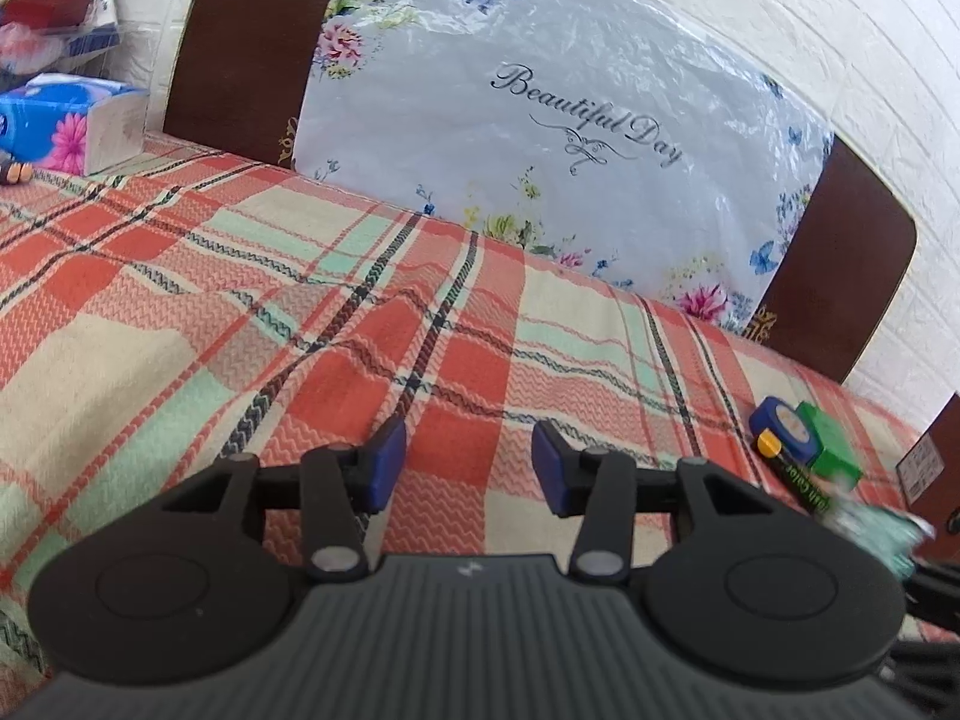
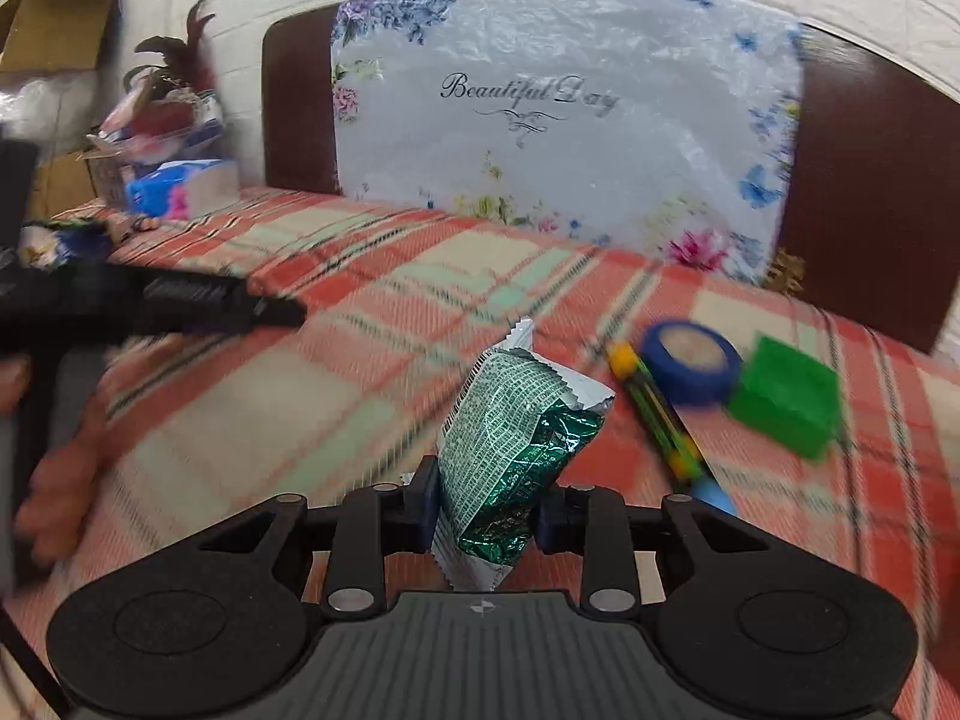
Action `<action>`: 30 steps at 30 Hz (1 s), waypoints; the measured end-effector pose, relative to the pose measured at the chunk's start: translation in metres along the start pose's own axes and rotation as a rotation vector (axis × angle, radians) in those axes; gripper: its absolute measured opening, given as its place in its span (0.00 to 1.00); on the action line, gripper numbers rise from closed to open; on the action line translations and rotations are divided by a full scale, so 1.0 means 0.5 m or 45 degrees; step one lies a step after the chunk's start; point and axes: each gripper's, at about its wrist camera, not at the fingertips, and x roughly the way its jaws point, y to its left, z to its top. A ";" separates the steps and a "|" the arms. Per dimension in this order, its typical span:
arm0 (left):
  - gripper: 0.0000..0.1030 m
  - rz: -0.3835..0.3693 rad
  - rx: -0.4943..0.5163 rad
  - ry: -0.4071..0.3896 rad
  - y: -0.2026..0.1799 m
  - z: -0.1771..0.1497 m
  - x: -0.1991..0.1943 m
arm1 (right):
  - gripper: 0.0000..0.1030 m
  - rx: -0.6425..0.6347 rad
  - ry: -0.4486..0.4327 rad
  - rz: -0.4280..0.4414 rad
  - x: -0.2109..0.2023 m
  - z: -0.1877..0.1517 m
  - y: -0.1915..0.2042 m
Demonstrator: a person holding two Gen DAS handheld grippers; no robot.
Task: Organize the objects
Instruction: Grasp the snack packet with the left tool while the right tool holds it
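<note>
We judge the snack packet [image 2: 510,450] light and crinkly — our right gripper [image 2: 485,510] clamps its lower middle, left of the blue tape roll [image 2: 690,369], while our left gripper [image 1: 468,465] gapes empty.

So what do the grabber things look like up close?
Both look alike. The left gripper and right gripper have black jointed linkage arms with silver pivot pins, blue pads on the fingertips, two round black discs, and a ribbed grey body carrying a tiny white logo.

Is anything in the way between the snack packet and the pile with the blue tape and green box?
Nothing visible. The right gripper holds the snack packet; only bare blanket separates it from the marker, blue tape and green box.
</note>
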 end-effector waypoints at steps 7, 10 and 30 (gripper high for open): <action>0.53 -0.122 0.132 0.157 -0.119 -0.006 -0.016 | 0.67 0.229 0.016 -0.082 -0.153 -0.102 -0.089; 0.53 -0.289 0.164 0.227 -0.204 -0.022 -0.033 | 0.78 0.259 -0.047 -0.243 -0.203 -0.136 -0.109; 0.26 -0.606 0.210 0.686 -0.391 -0.097 -0.043 | 0.48 0.168 -0.029 -0.212 -0.181 -0.146 -0.110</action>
